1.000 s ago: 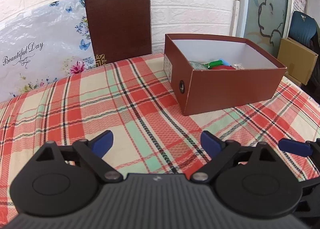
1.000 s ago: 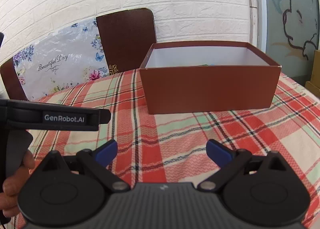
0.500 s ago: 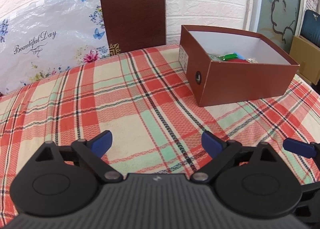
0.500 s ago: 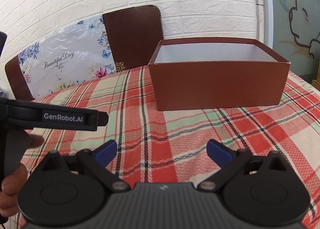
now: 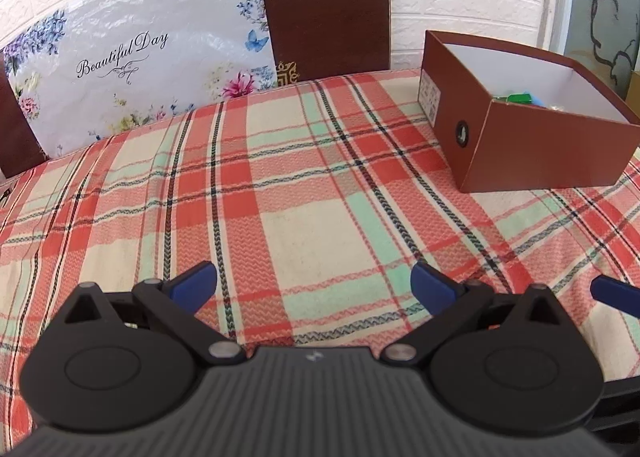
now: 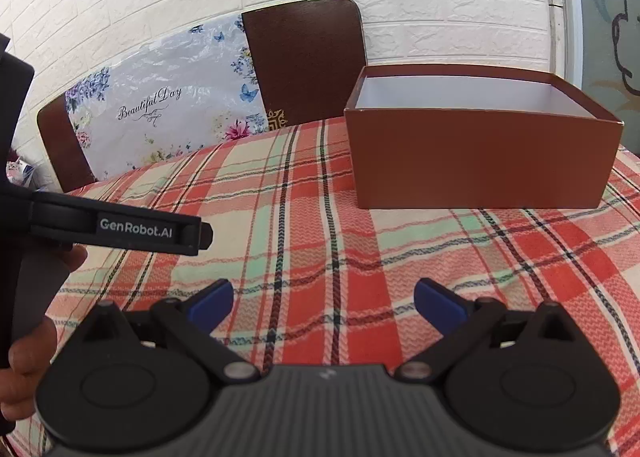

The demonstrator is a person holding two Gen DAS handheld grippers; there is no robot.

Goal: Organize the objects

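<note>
A brown open shoebox with a white inside stands on the plaid tablecloth at the far right. A few green and coloured items show inside it. In the right wrist view the shoebox is ahead and its contents are hidden by its wall. My left gripper is open and empty, low over the cloth. My right gripper is open and empty; one of its blue fingertips shows at the right edge of the left wrist view.
A brown chair back and a plastic-wrapped floral "Beautiful Day" pack stand behind the table against a white brick wall. The left gripper's body and the hand holding it sit at the left of the right wrist view.
Both grippers have drawn back and swung left from the shoebox, which now sits further right and farther off. Both stay open and empty.
</note>
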